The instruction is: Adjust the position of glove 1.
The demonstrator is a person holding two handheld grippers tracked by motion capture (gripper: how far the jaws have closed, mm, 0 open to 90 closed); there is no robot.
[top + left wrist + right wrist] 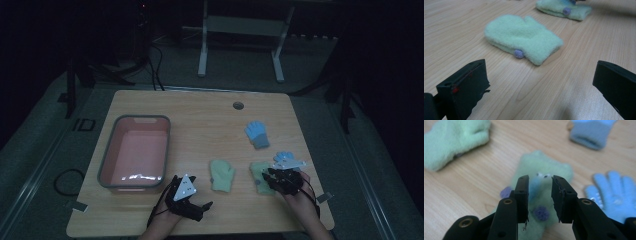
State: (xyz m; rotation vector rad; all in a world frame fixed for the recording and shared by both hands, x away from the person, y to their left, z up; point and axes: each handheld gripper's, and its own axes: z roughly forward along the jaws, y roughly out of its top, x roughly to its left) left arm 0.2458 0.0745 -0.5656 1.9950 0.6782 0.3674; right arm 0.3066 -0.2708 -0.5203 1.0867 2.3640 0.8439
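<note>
Two pale green mittens lie on the wooden table (pixel 200 120). One mitten (pixel 222 175) (pixel 524 37) (pixel 451 142) lies flat ahead of my left gripper (pixel 191 194) (pixel 541 82), whose jaws stand wide open and apart from it. The other green mitten (pixel 259 172) (pixel 564 10) (pixel 541 167), with purple pompoms and small eyes, lies under my right gripper (pixel 271 176) (pixel 540 182). Its jaws hang just above the mitten with a gap between them, and the pads press on nothing. A blue glove (pixel 284 156) (pixel 614 192) lies right beside this mitten.
A pink bin with a grey rim (pixel 142 118) stands at the left of the table, with nothing seen inside. A second blue glove with a grey cuff (pixel 257 134) (pixel 591 132) lies farther back. A cable hole (pixel 238 105) sits near the far edge.
</note>
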